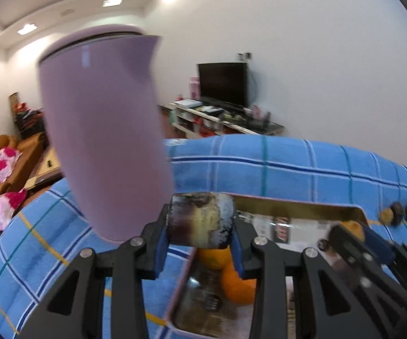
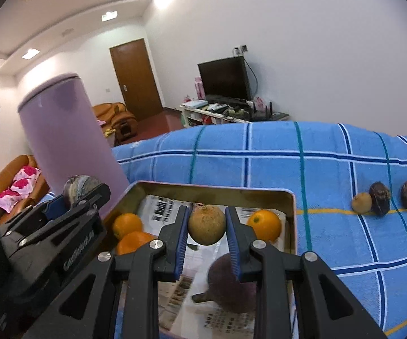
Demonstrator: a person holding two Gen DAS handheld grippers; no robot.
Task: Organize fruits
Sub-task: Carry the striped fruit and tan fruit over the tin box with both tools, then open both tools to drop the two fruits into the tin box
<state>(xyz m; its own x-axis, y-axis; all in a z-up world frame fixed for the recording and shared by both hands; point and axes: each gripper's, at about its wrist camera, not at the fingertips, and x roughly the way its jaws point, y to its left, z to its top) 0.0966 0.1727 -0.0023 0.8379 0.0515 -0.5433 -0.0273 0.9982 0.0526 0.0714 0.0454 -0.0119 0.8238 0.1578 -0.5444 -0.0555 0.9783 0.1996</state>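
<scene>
My left gripper [image 1: 200, 220] is shut on a dark, mottled purple fruit [image 1: 200, 219] above the near left corner of a metal tray [image 1: 302, 209]. It also shows in the right wrist view [image 2: 73, 195]. My right gripper [image 2: 207, 226] is shut on a round tan fruit [image 2: 207, 224] above the tray [image 2: 291, 212]. In the tray lie oranges [image 2: 127, 224], [image 2: 264, 224] and a dark purple fruit [image 2: 229, 285] on paper. A tan fruit [image 2: 361, 202] and dark fruits [image 2: 379, 198] sit in a row on the cloth to the right.
A tall purple cup [image 2: 67, 141] stands left of the tray on the blue checked cloth [image 2: 330, 169]. It looms close in the left wrist view [image 1: 104, 130]. Behind the table are a TV stand, sofas and a door.
</scene>
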